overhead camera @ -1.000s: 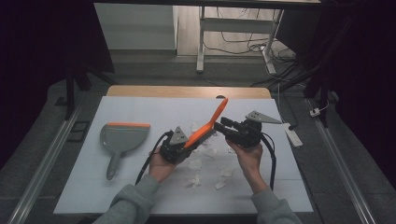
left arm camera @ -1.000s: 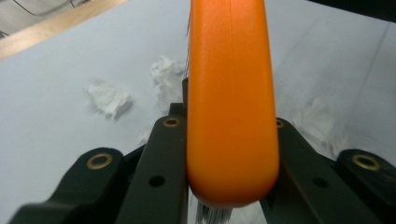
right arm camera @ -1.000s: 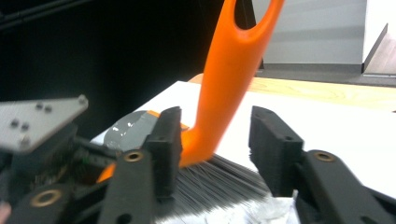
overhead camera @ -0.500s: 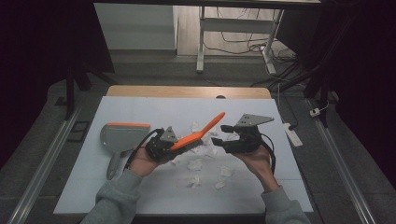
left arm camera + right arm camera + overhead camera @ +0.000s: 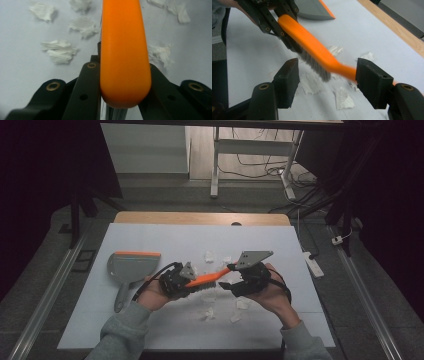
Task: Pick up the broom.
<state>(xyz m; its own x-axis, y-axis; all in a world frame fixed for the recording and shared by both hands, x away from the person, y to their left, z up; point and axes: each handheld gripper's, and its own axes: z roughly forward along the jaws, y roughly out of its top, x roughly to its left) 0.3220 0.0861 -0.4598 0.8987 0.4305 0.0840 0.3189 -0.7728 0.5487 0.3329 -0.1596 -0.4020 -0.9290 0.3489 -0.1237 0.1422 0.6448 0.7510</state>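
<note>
Since the earlier frames the brush (image 5: pixel 207 279) has tipped from a steep upward slant to nearly level, and the right gripper (image 5: pixel 227 285) has just been opening; its jaws now stand wide, the handle's thin end passing between them with no pad pressing on it.

Left gripper (image 5: pixel 187 282), nearest the person: clamped on the brush's fat orange end (image 5: pixel 125 57), bristles hanging below.

Brush hovers just above the worktop (image 5: pixel 150 330), over the paper scraps (image 5: pixel 209 312).

Handling, as judged: light, stiff plastic body, smooth and rather slippery; bristles soft and yielding. Best held on the orange back or handle, never on the bristles. Scraps are feather-light and will scatter if swept hard.

Dustpan (image 5: pixel 127 267) lies left of the brush, well apart, orange lip turned away from the person.

Room: open worktop left of the brush toward the dustpan, and beyond the brush up to the wooden far edge (image 5: pixel 200 218). Right of the brush, bare surface runs to the worktop's edge.
</note>
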